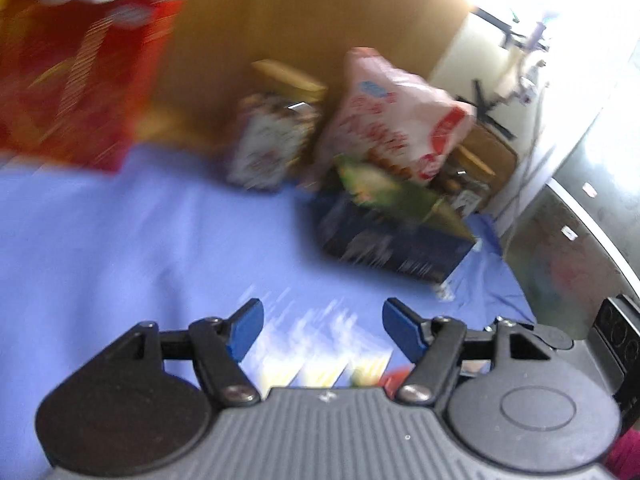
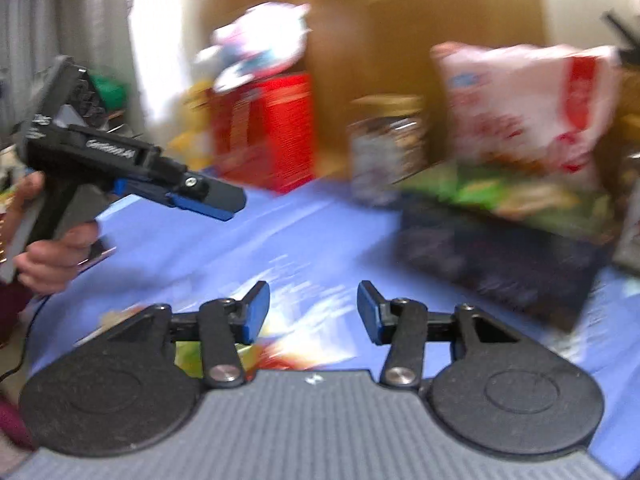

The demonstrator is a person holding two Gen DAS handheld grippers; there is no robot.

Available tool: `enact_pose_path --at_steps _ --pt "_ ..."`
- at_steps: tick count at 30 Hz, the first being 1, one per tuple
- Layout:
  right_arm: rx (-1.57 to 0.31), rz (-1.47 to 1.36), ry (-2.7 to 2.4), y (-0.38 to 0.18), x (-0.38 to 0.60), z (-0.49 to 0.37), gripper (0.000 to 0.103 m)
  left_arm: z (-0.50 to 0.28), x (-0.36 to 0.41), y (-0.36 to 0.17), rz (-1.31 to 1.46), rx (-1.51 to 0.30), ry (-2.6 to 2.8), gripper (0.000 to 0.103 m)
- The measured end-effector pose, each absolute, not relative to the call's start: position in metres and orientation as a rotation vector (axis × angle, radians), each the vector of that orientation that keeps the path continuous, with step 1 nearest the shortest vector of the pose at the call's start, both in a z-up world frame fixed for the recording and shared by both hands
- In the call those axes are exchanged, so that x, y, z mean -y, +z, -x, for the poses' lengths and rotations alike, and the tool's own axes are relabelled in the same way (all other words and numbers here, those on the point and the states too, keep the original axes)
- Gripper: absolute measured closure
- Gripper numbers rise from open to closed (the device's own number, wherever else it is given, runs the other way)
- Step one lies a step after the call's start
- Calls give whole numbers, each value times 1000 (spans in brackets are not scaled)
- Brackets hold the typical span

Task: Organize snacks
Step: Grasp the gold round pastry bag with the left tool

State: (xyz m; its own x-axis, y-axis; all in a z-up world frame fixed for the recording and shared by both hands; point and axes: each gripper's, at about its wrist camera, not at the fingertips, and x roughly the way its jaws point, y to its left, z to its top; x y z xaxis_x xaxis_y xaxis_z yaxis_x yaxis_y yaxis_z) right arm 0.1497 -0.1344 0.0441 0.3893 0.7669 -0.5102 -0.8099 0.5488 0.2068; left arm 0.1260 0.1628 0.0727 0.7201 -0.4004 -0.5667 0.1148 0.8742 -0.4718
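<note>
Hovering over the blue-covered surface (image 1: 120, 240), the left claw (image 1: 323, 330) stands partly open with nothing between its blue pads. The right claw (image 2: 313, 312) is likewise partly open and empty, a blurred colourful packet (image 2: 304, 344) lying flat under it. Ahead and right of the left claw sits a dark box (image 1: 392, 248), its long axis running crosswise and angled toward the far left, with a green packet (image 1: 392, 194) on top. A pink-and-white snack bag (image 1: 396, 120) stands upright behind it. A red box (image 1: 80, 80) stands far ahead to the left.
</note>
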Motion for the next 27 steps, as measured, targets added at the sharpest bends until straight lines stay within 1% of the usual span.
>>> enact_pose_path --at_steps 4,5,8,10,14,18,19,22,24,27 --pt "-633 131 1099 34 102 -123 52 -73 -192 54 523 -729 -237 36" --pt "-612 163 1121 31 94 -119 52 -61 -197 50 546 -726 -230 36" --pt "-643 190 1164 24 76 -112 52 -29 -210 42 627 -706 -244 35" --pt "-661 198 1177 21 69 -108 49 -18 -211 35 675 -714 -277 35" --pt "-670 202 1209 25 68 -90 48 -14 -200 23 674 -750 -301 35" --pt "-638 276 1215 24 67 -73 42 -12 -200 16 679 -748 -312 35" --pt "-636 292 1208 22 66 -71 40 -12 -200 14 684 -748 -317 34" --pt "-629 331 1200 17 59 -68 38 -15 -198 7 694 -755 -334 34" --pt "-628 351 1195 14 52 -66 38 -18 -193 3 679 -762 -336 34" --pt "-599 369 1164 12 44 -61 40 -19 -190 5 651 -753 -318 40"
